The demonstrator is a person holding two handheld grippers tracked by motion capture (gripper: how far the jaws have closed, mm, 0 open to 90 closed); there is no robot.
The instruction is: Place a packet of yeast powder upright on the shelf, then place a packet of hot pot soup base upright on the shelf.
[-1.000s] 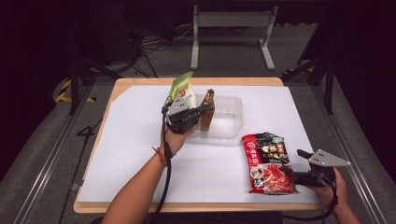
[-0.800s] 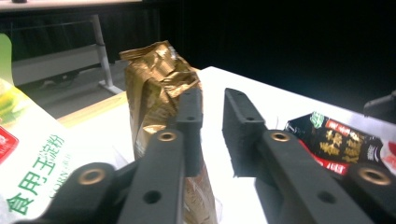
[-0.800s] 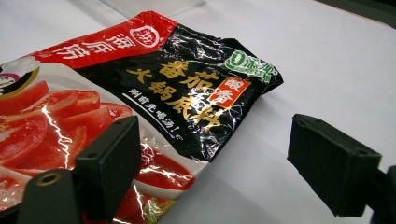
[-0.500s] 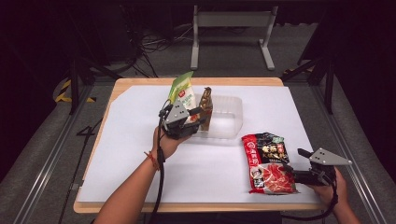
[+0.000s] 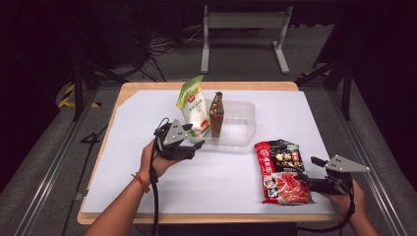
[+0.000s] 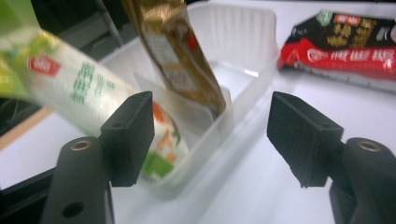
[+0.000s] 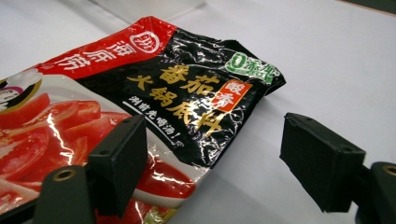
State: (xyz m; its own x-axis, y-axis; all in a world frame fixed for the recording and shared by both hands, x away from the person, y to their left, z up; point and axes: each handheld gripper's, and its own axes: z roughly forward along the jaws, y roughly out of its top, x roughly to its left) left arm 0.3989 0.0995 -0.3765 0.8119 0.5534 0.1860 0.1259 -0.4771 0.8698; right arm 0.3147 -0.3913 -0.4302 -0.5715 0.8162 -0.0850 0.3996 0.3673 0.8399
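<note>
Standing in the clear tub (image 5: pixel 244 129) on the table (image 5: pixel 147 103) are a green-white pouch (image 5: pixel 193 105) and a gold packet (image 5: pixel 216 114). Just beside the tub's near corner, the left gripper (image 5: pixel 193 145) has its jaws spread, holding nothing. Spread too, the right gripper (image 5: pixel 309 173) lies at the edge of the flat red-black packet (image 5: pixel 281 171).

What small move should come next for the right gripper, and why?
Probably ease the right gripper forward and close on the flat red-and-black soup-base packet: its jaws stand open at the packet's edge, while the clear plastic bin already holds two pouches.
</note>
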